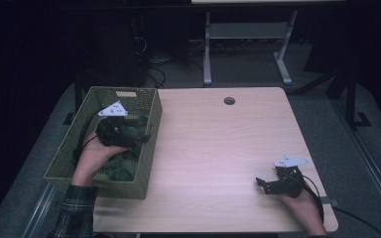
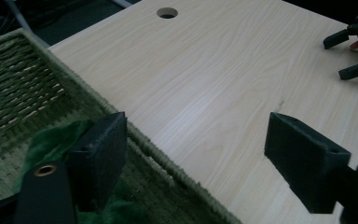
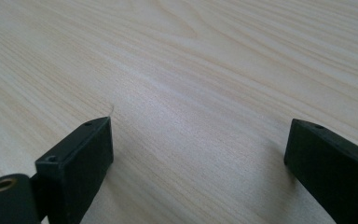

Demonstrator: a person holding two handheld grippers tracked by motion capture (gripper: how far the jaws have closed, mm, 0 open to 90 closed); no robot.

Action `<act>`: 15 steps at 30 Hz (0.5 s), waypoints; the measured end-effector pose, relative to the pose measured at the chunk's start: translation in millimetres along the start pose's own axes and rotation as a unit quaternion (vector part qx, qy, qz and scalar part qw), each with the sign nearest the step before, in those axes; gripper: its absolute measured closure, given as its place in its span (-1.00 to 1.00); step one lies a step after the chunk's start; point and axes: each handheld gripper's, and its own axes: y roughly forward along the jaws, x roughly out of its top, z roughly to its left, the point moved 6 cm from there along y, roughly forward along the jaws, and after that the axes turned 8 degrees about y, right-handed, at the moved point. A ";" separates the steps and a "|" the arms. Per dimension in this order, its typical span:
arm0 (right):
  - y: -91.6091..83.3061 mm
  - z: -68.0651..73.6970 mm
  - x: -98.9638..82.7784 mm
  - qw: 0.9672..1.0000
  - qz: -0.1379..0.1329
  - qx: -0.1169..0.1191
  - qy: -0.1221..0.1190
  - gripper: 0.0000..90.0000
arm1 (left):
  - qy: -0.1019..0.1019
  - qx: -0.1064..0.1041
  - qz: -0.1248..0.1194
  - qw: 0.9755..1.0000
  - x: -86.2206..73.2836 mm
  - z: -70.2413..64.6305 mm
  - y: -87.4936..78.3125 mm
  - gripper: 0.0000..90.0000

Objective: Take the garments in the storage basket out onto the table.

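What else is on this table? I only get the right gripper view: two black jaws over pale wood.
Observer: A green woven basket stands at the left edge of the table.
Operator: Is anything inside it?
Observer: Yes, dark green fluffy cloth lies in the bottom.
Operator: Where is the other hand?
Observer: The left gripper hangs over the basket's rim on the table side, jaws open and gripping nothing.
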 end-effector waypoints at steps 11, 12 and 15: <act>0.0 -0.1 0.0 1.000 0.000 -0.001 0.002 -0.83 | -0.011 0.028 0.020 0.999 -21.6 26.7 -15.5 -0.28; 0.1 -0.2 0.0 1.000 0.000 -0.001 0.001 -0.83 | -0.015 0.031 0.025 0.999 -24.1 28.6 -15.9 -0.27; 0.1 -0.3 0.1 1.000 -0.001 -0.001 0.001 -0.83 | -0.013 0.040 0.037 0.998 -30.7 34.7 -16.4 -0.20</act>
